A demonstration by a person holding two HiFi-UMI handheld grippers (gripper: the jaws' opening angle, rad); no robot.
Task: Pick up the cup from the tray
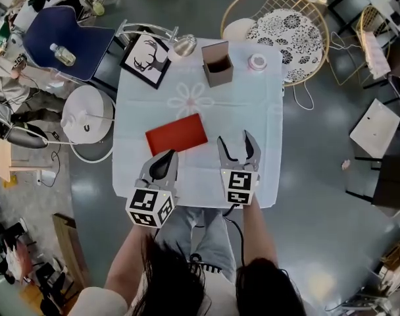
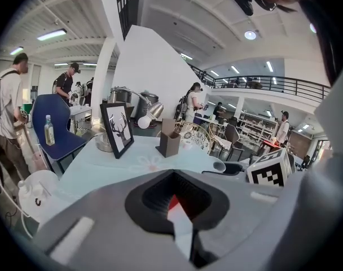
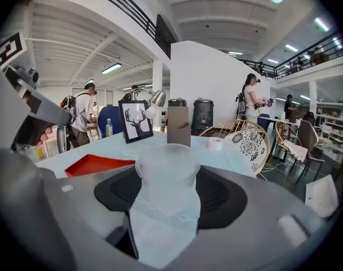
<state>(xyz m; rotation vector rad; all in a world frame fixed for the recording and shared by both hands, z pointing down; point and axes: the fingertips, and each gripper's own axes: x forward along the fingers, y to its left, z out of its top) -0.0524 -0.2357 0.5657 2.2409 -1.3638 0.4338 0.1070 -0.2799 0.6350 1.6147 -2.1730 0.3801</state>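
The cup (image 3: 166, 171) is a small tumbler of frosted, see-through plastic, wider at the rim than at the base, and it stands upright. It sits between the 2 jaws of the right tongs (image 3: 168, 192), whose dark pads press on its sides. That puts it off the red tray (image 1: 176, 133), to the tray's right, over the pale blue cloth of the bench (image 1: 200, 104). I cannot tell whether its base touches the cloth.

The left tongs (image 1: 166, 164) grip nothing. Their jaws are all but together, with only a sliver of tray and cloth showing between them, just beside the tray's near edge.
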